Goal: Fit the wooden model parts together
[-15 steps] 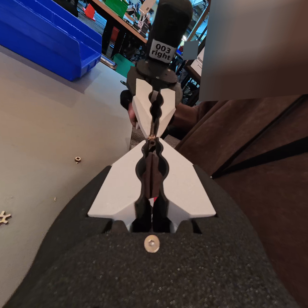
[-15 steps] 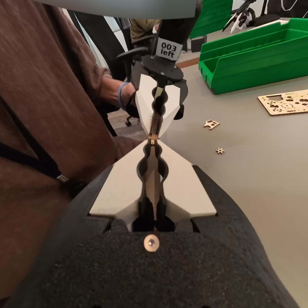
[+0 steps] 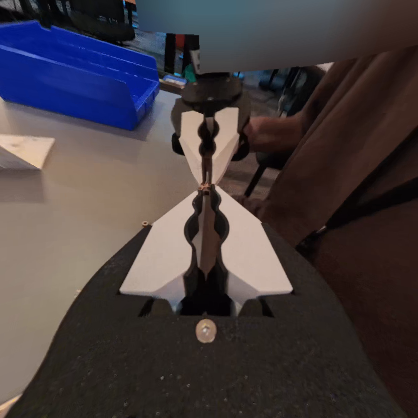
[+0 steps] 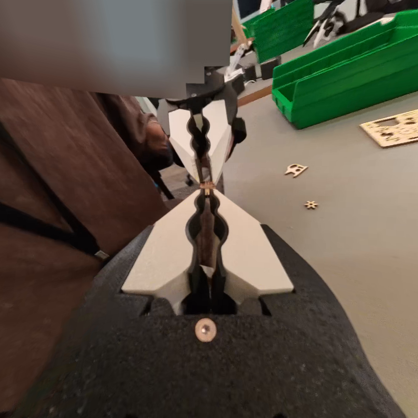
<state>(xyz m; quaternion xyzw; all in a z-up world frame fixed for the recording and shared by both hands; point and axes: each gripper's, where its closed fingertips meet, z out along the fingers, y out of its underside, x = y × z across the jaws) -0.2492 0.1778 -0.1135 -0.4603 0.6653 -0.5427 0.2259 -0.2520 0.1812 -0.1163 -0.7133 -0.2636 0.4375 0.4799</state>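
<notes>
My two grippers face each other tip to tip above the grey table's edge. In the left wrist view, my left gripper [image 3: 205, 192] is shut on a small wooden part [image 3: 205, 188] at its white fingertips. The right gripper [image 3: 207, 179] points back at it from above. In the right wrist view, my right gripper [image 4: 207, 193] is shut on a small wooden part [image 4: 207, 191]. That part meets a cross-shaped wooden piece [image 4: 207, 185] pinched by the left gripper [image 4: 206, 179]. The two parts touch. I cannot tell how deep they are joined.
A blue bin [image 3: 79, 74] and a white sheet [image 3: 24, 149] lie on the table on the left, with a small wooden ring [image 3: 145, 224]. A green bin [image 4: 350, 74], a cut-out wooden sheet [image 4: 393, 131], a loose wooden piece [image 4: 295, 170] and a small gear [image 4: 311, 205] lie on the right. A person's brown sleeve [image 4: 79, 158] is close by.
Both grippers stay shut and tip to tip. Both views have swung, so the bins sit nearer the middle, and the frames are blurred by the motion.
</notes>
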